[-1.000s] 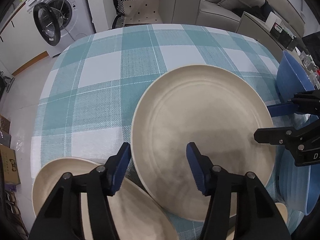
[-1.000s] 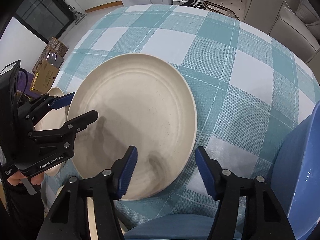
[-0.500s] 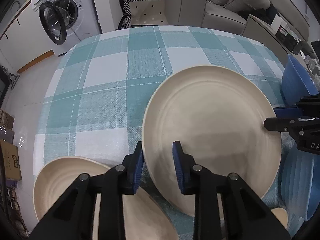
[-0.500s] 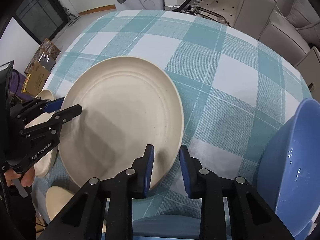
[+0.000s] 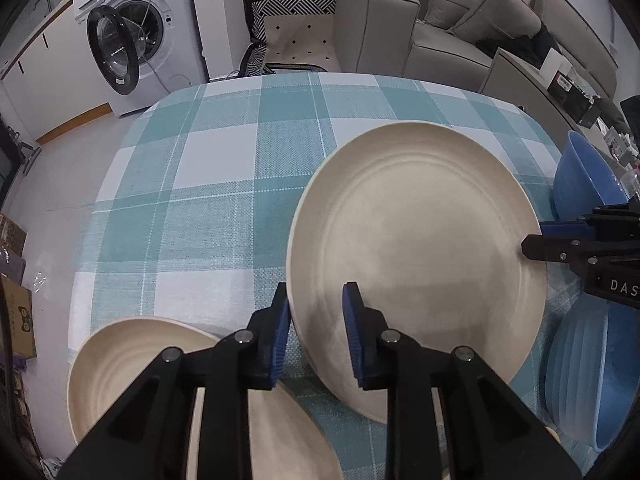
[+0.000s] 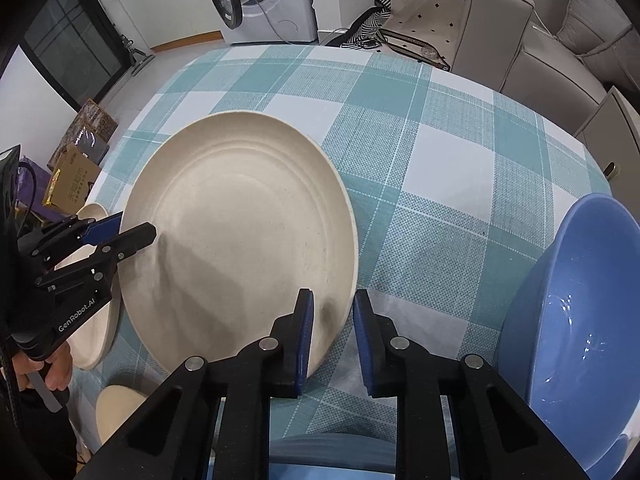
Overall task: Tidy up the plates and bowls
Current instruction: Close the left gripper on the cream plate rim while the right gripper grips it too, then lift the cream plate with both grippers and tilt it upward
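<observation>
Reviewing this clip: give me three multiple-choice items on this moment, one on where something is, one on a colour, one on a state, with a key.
1. Where do the two grippers hold the large cream plate?
A. both on one side
B. on opposite edges of its rim
C. at its centre

2. What colour is the bowl by the right gripper?
A. blue
B. red
C. cream

3. What is the left gripper doing?
A. standing wide open above the table
B. shut on a spoon
C. shut on the plate's rim

Key: 1 B, each wrist view shows the other gripper on the far side of the plate. 2 A, the bowl to the right of the right fingers is blue. 3 C, the jaws have just been closing and the rim sits between the blue pads; the right gripper grips the same way.
</observation>
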### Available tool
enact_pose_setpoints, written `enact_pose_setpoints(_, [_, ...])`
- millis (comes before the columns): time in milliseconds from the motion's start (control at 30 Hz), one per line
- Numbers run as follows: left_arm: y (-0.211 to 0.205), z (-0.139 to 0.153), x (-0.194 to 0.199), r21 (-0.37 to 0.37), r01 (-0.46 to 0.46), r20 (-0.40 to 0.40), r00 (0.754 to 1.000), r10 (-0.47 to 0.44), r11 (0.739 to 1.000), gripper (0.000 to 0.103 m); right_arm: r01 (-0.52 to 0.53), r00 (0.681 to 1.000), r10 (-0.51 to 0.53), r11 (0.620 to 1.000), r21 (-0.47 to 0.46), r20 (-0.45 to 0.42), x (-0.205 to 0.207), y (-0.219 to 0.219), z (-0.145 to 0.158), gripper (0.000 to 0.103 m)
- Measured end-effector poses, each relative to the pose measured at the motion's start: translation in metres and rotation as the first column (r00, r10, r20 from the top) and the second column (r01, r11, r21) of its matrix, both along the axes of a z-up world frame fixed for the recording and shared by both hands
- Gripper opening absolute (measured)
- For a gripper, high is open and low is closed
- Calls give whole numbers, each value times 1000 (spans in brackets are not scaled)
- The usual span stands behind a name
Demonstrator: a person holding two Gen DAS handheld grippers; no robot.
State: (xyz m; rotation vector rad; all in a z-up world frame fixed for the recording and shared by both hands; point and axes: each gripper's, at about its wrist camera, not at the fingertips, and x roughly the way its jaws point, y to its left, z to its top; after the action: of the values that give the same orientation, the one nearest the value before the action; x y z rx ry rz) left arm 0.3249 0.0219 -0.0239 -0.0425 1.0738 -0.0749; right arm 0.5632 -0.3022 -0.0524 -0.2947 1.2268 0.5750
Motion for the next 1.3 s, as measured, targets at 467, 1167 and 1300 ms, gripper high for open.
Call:
enact_pose_setpoints(467, [17, 17, -14, -61, -35, 52, 998, 39, 998, 20, -10, 998, 7, 999, 46, 67, -16, 4, 27, 20])
enact_pose_setpoints(1167, [35, 64, -80, -81, -49, 196, 978, 64, 996, 20, -66, 982, 47, 992, 103, 181, -85, 3, 90, 20])
enact_pose_setpoints(1300, [36, 67, -94, -85, -43, 210, 976, 60, 995, 20, -74, 979, 51, 992, 107, 199, -102, -2, 98, 20])
